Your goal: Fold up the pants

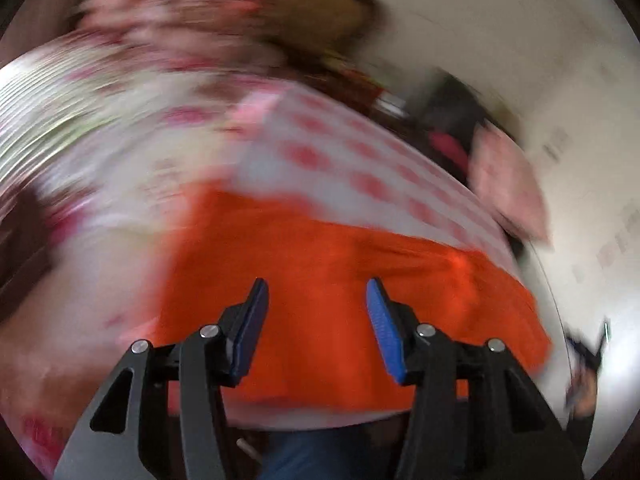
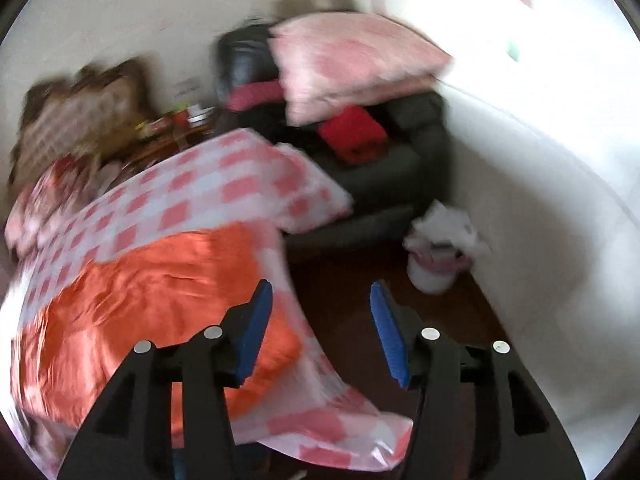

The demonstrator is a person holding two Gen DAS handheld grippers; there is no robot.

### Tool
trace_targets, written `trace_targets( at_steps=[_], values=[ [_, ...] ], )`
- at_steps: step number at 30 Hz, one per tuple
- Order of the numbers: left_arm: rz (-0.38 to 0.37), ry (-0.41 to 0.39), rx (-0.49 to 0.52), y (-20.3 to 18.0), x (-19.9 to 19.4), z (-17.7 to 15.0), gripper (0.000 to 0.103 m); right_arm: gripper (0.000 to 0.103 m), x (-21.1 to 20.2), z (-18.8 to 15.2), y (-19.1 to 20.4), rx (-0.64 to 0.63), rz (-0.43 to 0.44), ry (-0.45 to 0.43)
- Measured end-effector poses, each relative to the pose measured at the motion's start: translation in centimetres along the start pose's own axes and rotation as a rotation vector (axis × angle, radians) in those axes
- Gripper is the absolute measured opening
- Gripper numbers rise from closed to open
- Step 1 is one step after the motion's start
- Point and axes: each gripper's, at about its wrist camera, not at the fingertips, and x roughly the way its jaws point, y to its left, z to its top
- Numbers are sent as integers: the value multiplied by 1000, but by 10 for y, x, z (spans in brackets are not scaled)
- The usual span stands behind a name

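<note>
Orange pants: smooth, sheeny cloth; checked tablecloth: glossy; armchair: matt dark.

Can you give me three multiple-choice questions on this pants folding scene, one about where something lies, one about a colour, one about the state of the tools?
1. Where do the pants lie?
A. On the checked cloth
B. On the dark armchair
C. On the floor beside the white bucket

2. What colour are the pants?
A. Blue
B. Orange
C. Green

3. How do the two tools stand?
A. Both shut on the pants
B. Left shut, right open
C. Both open, holding nothing

Answers:
1. A, since the right wrist view shows the orange fabric spread on the pink and white checked cloth.
2. B, since both views show them bright orange.
3. C, since the left tool and the right tool each show a wide gap between their blue pads, with nothing between them.
</note>
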Motion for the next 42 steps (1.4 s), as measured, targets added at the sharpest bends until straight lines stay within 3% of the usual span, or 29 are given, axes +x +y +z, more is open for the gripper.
trace_targets(
  at_steps=[4,7,10,12,16,21,22,24,30,33,35,39,42],
  values=[
    [-216,154,225,-117,95,31,51,53,20,23,61,-171,105,9],
    [-258,241,308,-173,156,52,42,53,53,43,87,-242,65,52],
    [-289,314,405,-222,203,65,42,53,86,53,106,-306,60,106],
    [-276,367,476,-248,233,65,42,53,105,53,110,-338,17,131],
    [-242,459,562,-282,281,52,41,53,125,47,93,-277,-42,161],
    [-199,499,582,-294,313,46,39,58,133,40,77,-241,-55,171],
    [-179,507,585,-294,317,46,35,59,133,38,77,-249,-57,167],
    [-190,521,596,-297,322,47,4,61,131,36,78,-264,-72,157],
    [-153,474,647,-311,325,72,4,65,131,28,88,-314,-141,130],
    [-54,471,681,-313,339,67,18,65,131,27,90,-318,-169,123],
    [-45,453,676,-306,336,69,23,68,130,27,90,-332,-193,120],
    [-88,309,536,-256,282,100,23,73,129,25,89,-350,-222,103],
    [-123,253,547,-212,230,97,23,72,123,27,89,-362,-292,85]
  ],
)
